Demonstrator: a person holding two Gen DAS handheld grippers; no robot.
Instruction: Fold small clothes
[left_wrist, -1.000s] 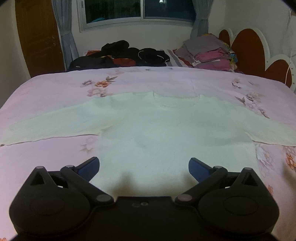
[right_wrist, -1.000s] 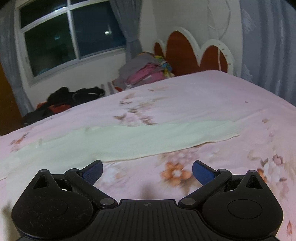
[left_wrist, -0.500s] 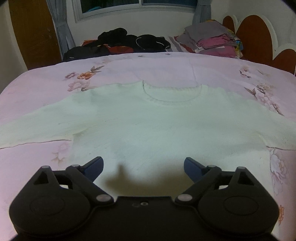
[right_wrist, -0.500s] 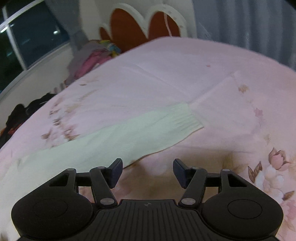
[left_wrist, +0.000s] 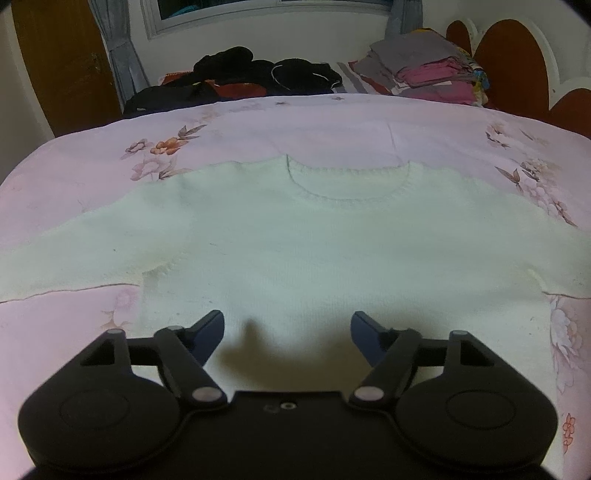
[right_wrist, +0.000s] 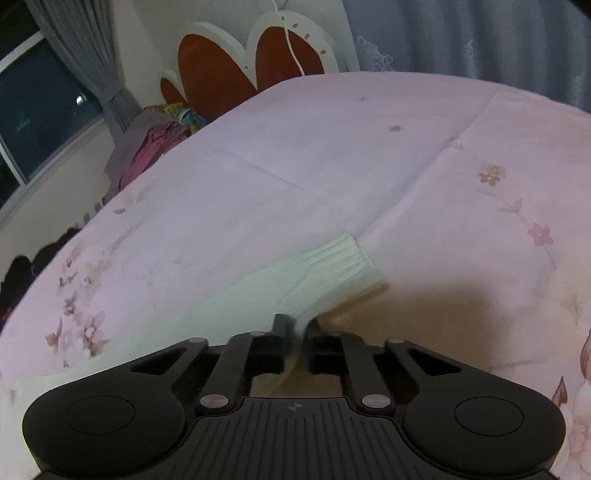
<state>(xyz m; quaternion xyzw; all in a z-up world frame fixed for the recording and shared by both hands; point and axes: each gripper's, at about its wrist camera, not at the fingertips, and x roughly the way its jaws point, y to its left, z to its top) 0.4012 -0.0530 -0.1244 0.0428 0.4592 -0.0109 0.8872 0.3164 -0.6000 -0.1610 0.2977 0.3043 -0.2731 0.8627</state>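
Right tongs (right_wrist: 295, 326) now pinch sleeve (right_wrist: 295, 280) edge near cuff — were spread; left tongs (left_wrist: 287, 328) spread over sweater (left_wrist: 332, 251) — sleeve fold likely next.

Left gripper (left_wrist: 287, 329) fingers spread wide, right gripper (right_wrist: 296, 327) fingers pinched together

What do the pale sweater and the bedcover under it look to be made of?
Sweater: knit, likely cotton or acrylic yarn, matte; ribbed cuff and stitched collar band show it. Bedcover: thin woven fabric, smooth with a printed floral pattern and fold creases. Exact fibres cannot be told.
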